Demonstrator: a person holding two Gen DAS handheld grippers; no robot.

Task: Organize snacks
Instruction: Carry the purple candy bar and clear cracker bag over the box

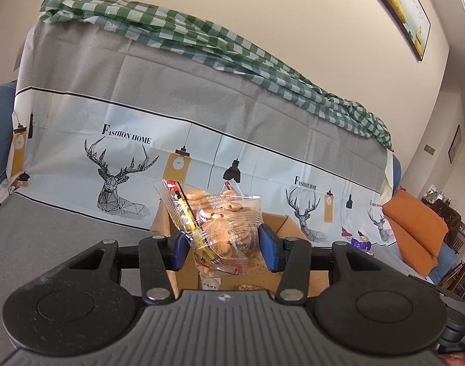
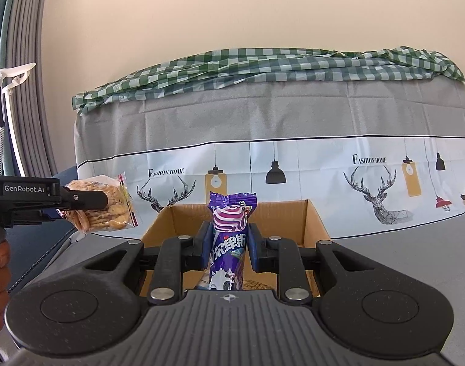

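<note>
My left claw (image 1: 223, 244) is clamped on a clear bag of biscuits (image 1: 220, 222), raised at the 12 o'clock edge of the cardboard box (image 2: 314, 222). My right claw (image 2: 227, 248) grips an upright purple snack packet (image 2: 229, 238) over that box.
</note>
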